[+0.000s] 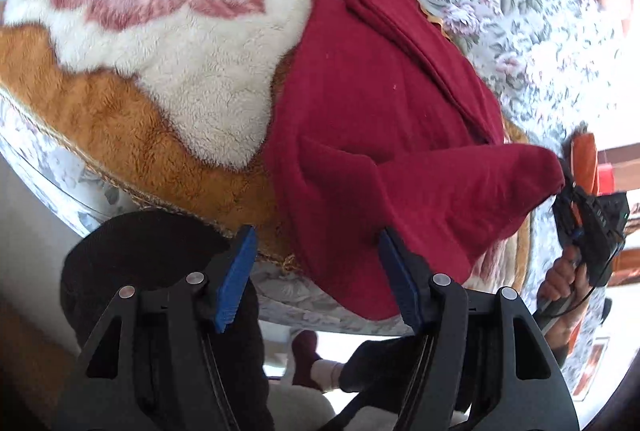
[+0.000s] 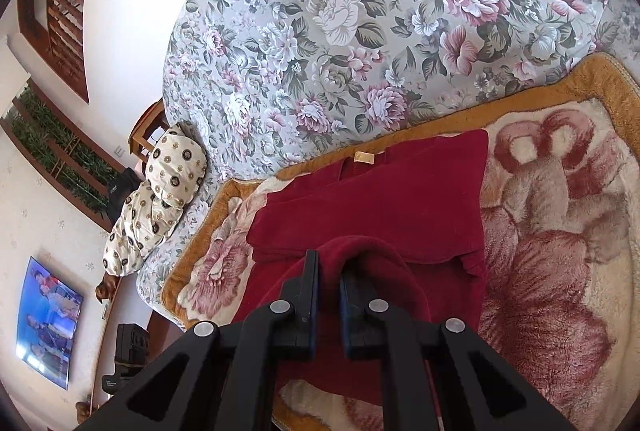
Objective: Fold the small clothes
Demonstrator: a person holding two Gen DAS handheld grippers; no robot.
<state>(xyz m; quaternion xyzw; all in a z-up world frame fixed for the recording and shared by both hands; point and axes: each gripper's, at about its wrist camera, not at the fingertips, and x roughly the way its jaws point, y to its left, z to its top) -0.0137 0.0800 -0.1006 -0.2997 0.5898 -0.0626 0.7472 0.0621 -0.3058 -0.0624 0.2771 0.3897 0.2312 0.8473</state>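
Observation:
A dark red garment lies partly folded on a plush flowered blanket on the bed. My left gripper is open, its blue pads wide apart at the garment's near edge; the right pad touches the cloth. My right gripper is shut on a bunched corner of the red garment and holds it lifted above the rest. In the left wrist view the right gripper shows at the far right, pinching the raised corner. A tan label shows at the garment's far edge.
A grey flowered bedspread covers the bed beyond the blanket. A patterned cream pillow lies at the bed's left end. A TV screen and a wooden shelf are at the left. The person's legs and floor are below the bed edge.

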